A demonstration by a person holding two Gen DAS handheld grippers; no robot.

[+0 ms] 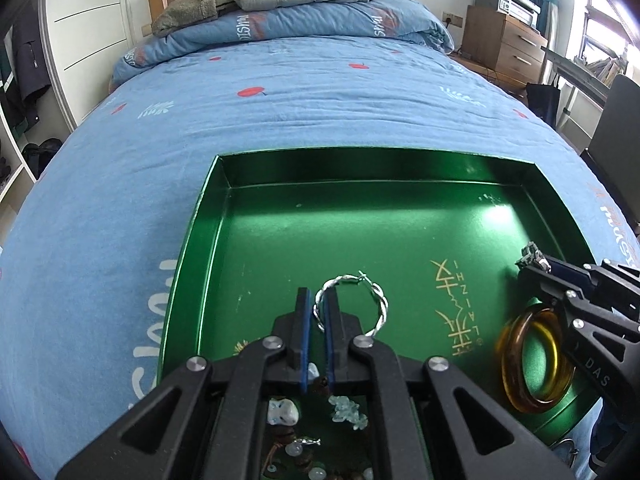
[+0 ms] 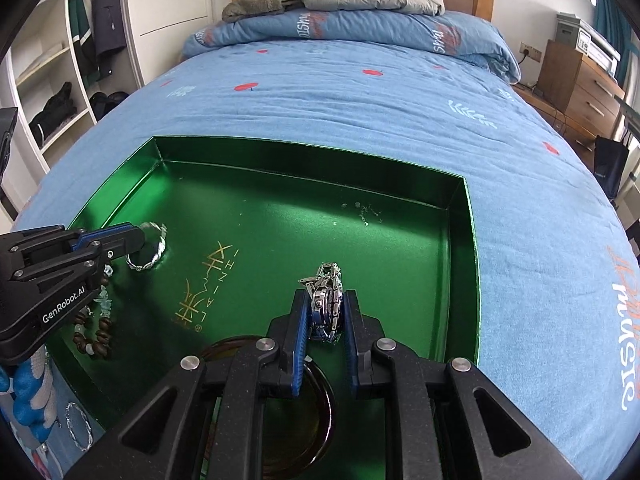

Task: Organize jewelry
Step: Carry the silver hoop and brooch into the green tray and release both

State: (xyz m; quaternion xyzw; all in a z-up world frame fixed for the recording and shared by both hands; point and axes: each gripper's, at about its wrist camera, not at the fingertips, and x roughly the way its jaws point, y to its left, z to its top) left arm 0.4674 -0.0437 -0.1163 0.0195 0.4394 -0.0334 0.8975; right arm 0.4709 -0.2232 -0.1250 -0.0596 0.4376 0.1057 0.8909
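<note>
Left gripper [image 1: 316,312]: I have it pinching the twisted bangle [image 1: 352,300], near the tray's [image 1: 224,216] left edge.
Right gripper [image 2: 326,312]: clamped on the watch [image 2: 329,304], toward the tray's right wall.
Amber bangle [image 1: 528,364]: near edge, probably lying flat.
Beads [image 2: 94,338]: near-left corner.
</note>
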